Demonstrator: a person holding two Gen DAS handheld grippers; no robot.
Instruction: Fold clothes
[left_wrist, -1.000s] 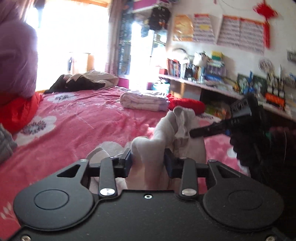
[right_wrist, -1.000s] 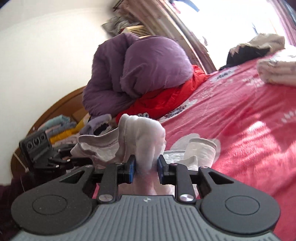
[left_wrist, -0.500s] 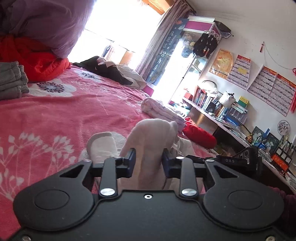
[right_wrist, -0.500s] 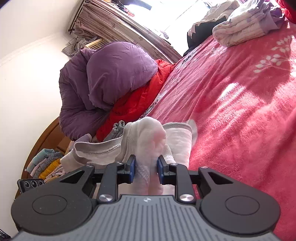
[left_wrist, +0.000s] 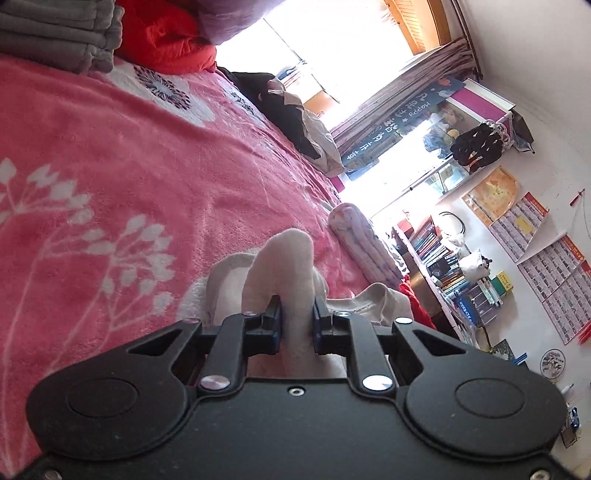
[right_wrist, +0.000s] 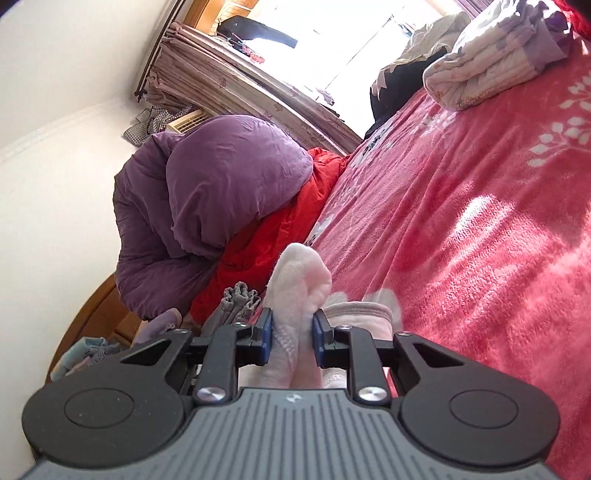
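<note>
So your left gripper is closing on the white garment bunched between its jaws; your right gripper pinches it too.

Both views sit right behind their own claw, low and close over the pink floral fleece bed, both rolled sideways. Left wrist faces the bright window and cluttered wall shelf; right wrist faces the purple quilt heap. Shared: bed, folded pale floral bundle.
</note>
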